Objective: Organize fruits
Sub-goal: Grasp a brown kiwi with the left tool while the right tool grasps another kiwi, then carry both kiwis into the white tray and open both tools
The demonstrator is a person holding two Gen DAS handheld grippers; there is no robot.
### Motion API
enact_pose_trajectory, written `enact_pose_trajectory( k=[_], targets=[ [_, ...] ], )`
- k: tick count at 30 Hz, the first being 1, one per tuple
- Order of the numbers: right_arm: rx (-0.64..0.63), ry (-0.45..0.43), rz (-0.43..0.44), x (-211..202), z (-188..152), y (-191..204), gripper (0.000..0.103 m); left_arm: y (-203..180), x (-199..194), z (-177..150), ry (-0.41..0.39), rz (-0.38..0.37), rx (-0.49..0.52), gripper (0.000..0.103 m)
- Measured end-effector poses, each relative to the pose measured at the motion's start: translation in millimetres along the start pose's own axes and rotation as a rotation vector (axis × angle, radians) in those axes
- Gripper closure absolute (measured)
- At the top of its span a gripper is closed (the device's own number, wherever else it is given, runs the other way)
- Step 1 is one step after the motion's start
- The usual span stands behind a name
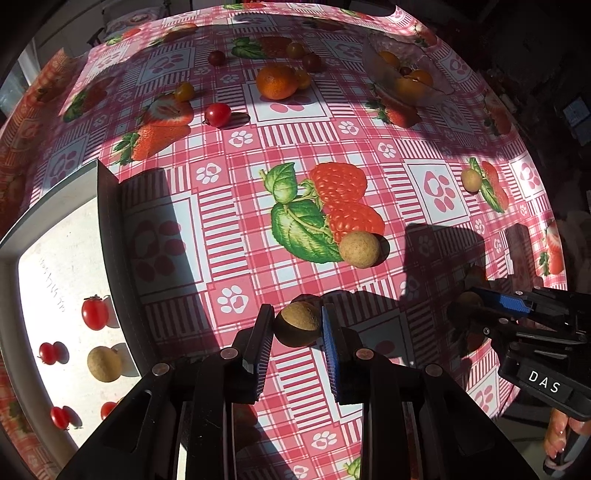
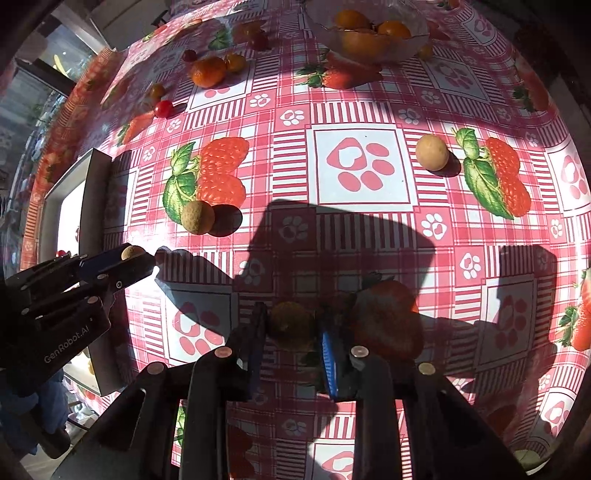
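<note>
My left gripper is shut on a brown longan just above the tablecloth; it also shows in the right wrist view. My right gripper is shut on another longan in shadow; it also shows in the left wrist view. A loose longan lies ahead on a printed strawberry, also seen in the right wrist view. Another longan lies further right. A white tray at left holds cherry tomatoes and a longan.
A glass bowl with oranges stands at the far right. A mandarin and several cherry tomatoes lie at the far side. The tablecloth is pink check with printed strawberries. The tray wall stands left of my left gripper.
</note>
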State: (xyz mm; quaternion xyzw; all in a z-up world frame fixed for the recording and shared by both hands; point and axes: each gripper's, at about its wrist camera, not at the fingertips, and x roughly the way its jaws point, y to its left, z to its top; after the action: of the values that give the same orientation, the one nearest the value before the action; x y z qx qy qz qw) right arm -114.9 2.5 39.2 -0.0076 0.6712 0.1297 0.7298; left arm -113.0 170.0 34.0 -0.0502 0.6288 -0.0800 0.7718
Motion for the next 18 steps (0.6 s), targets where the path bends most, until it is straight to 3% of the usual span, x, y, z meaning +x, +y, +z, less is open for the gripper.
enact_pose_trajectory(
  k=[18],
  targets=[
    [-0.116,-0.023,0.055,-24,33,76,0.074,53,-59,-5,-0.104,0.068,-0.114,0.075]
  ],
)
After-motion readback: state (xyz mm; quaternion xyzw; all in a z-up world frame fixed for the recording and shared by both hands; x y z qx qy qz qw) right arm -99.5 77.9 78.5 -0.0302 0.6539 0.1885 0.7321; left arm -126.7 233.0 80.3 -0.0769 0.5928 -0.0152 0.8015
